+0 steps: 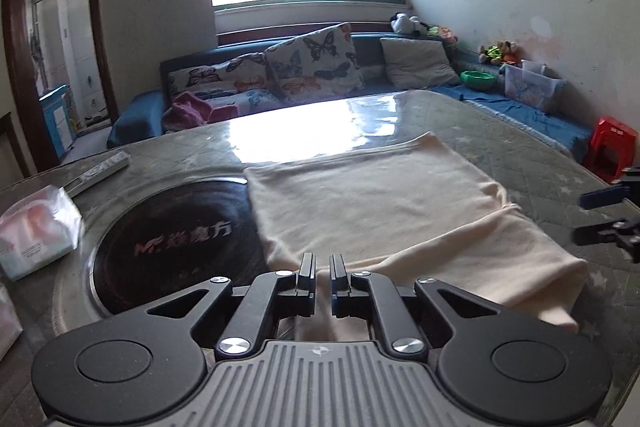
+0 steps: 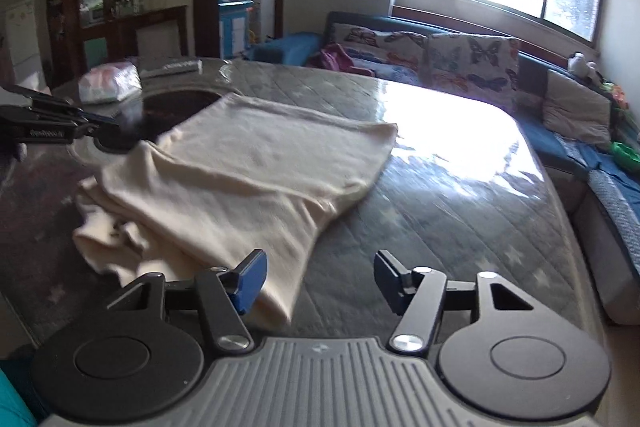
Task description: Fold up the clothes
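A cream garment [image 2: 256, 163] is lying on the table [image 2: 440, 227], part of it over the dark hob [image 1: 176, 227] set into the top. Its far half is spread flat, while the near edge is doubled over and bunched into loose layers. The left gripper [image 1: 322, 277] is being held low at the garment's near left edge, its fingers drawn almost together with only a thin gap between them; whether cloth is being pinched there cannot be told, since the tips are showing no fabric between them. The right gripper [image 2: 320, 277] is being held spread wide, empty, just past the garment's near right corner.

A fold is judged to be under way, with the near portion partly gathered but not yet squared. The scene would be fitting either a fold just being laid down or one about to be lifted. Whichever it is, the bunched near layers are needing to be flattened and the edges lined up.
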